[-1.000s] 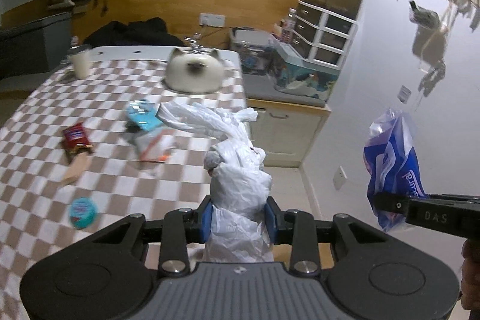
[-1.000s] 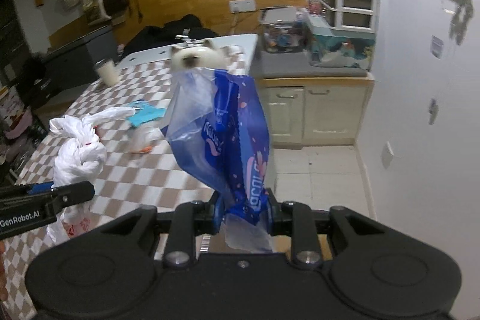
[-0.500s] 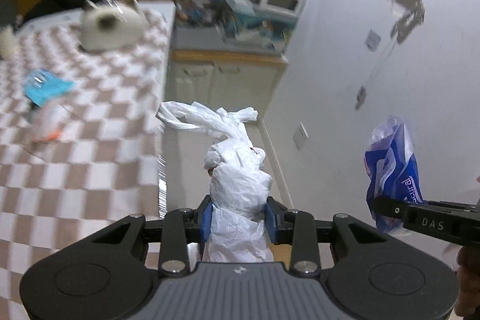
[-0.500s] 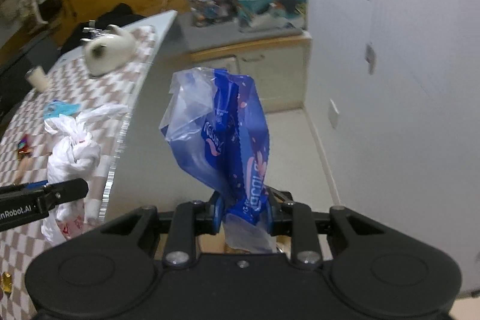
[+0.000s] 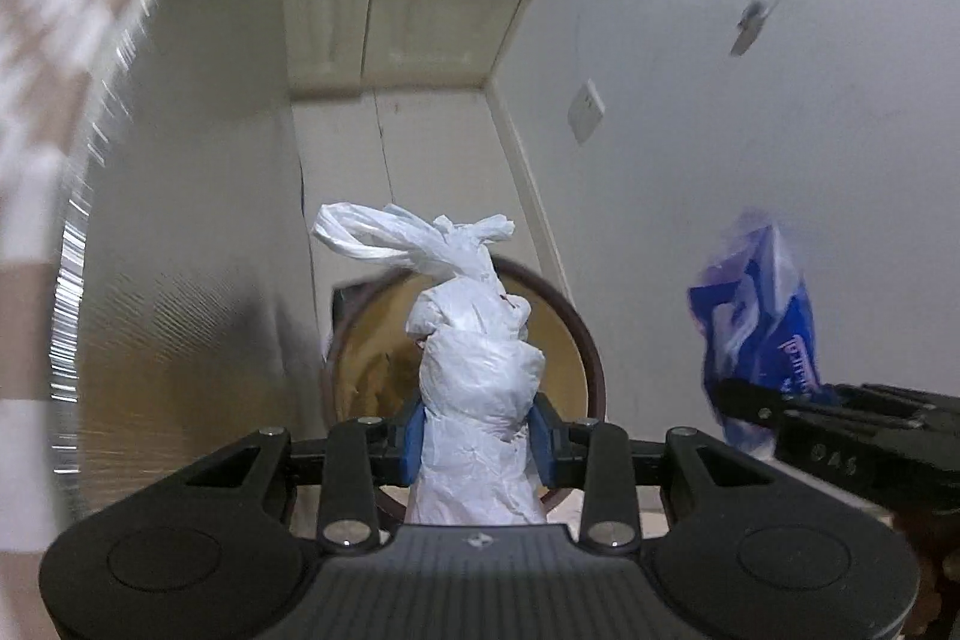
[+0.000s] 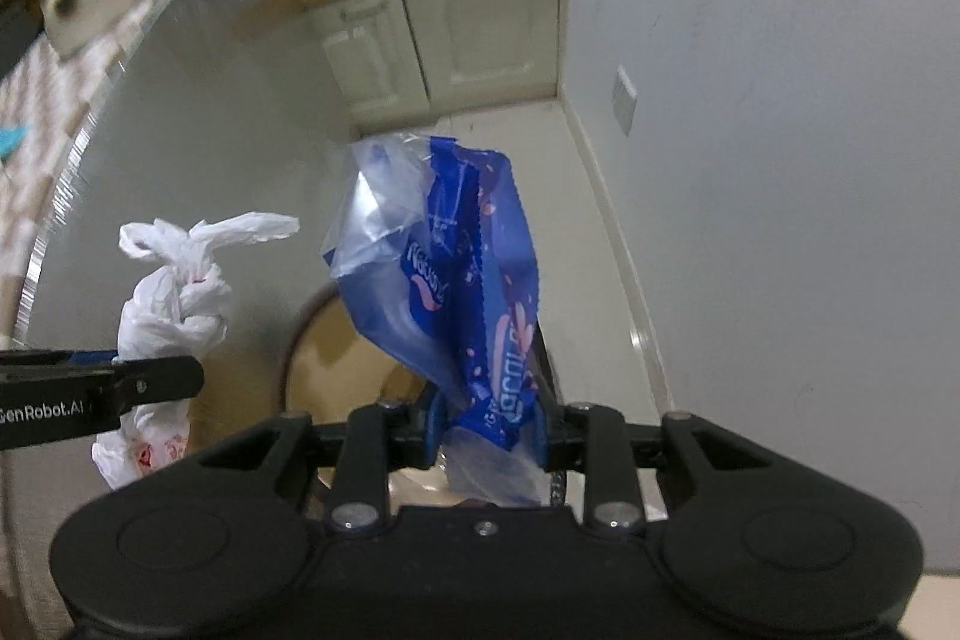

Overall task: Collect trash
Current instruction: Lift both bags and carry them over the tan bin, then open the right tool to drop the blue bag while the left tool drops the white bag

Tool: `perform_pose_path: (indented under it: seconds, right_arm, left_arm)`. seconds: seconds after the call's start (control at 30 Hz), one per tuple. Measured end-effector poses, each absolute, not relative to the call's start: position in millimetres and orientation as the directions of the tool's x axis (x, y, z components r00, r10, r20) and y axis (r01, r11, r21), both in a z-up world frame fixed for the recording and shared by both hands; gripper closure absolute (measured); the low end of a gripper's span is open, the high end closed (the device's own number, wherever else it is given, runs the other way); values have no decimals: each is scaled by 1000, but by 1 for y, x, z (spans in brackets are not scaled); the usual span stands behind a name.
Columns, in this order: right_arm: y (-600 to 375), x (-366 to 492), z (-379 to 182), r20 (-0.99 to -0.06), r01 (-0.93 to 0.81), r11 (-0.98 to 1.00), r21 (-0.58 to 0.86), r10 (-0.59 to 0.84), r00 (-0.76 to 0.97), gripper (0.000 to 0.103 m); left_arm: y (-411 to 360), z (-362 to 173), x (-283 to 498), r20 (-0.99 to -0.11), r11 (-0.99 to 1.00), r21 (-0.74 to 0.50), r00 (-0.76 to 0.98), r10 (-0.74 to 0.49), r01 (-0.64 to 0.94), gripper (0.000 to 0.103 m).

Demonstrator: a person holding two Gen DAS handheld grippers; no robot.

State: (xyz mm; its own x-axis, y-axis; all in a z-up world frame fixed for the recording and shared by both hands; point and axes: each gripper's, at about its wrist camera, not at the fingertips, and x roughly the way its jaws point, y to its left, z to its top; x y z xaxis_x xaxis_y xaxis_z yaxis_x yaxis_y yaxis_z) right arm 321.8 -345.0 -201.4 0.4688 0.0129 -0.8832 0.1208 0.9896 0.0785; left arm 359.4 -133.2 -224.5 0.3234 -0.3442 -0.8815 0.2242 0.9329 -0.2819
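Above the round brown-rimmed bin [image 5: 591, 340], I had swung from the table, left gripper [image 5: 477, 436] clamping a knotted white plastic bag [image 5: 474, 370], right gripper [image 6: 489, 439] pinching a crumpled blue wrapper [image 6: 456, 280], ready to drop.

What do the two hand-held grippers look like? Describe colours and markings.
Both are matte black with blue finger pads and silver screws. The left hand-held gripper carries white "GenRobot.AI" lettering on its side; the right hand-held gripper shows "DAS" on its side.

Both claws tilt steeply down, L claw [image 5: 477, 439] & R claw [image 6: 489, 433] each clamped (side by side).
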Motion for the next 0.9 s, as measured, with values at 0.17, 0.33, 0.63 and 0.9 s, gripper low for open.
perform_pose_path:
  seconds: [0.17, 0.33, 0.63, 0.9]
  right_arm:
    - [-345, 348, -245, -918, 66, 997, 47, 17, 396, 73]
    - [-340, 374, -274, -936, 20, 999, 47, 37, 350, 73]
    - [-333, 411, -325, -960, -77, 996, 36, 56, 275, 65]
    - [-311, 448, -354, -965, -240, 971, 27, 88, 246, 50]
  left_arm:
    - [-135, -274, 383, -898, 929, -359, 237, -370, 89, 67]
    - [-135, -318, 397, -915, 930, -368, 182, -361, -4, 67]
    - [-135, -368, 415, -919, 922, -374, 174, -354, -99, 66]
    - [-137, -393, 423, -927, 925, -362, 147, -345, -115, 66]
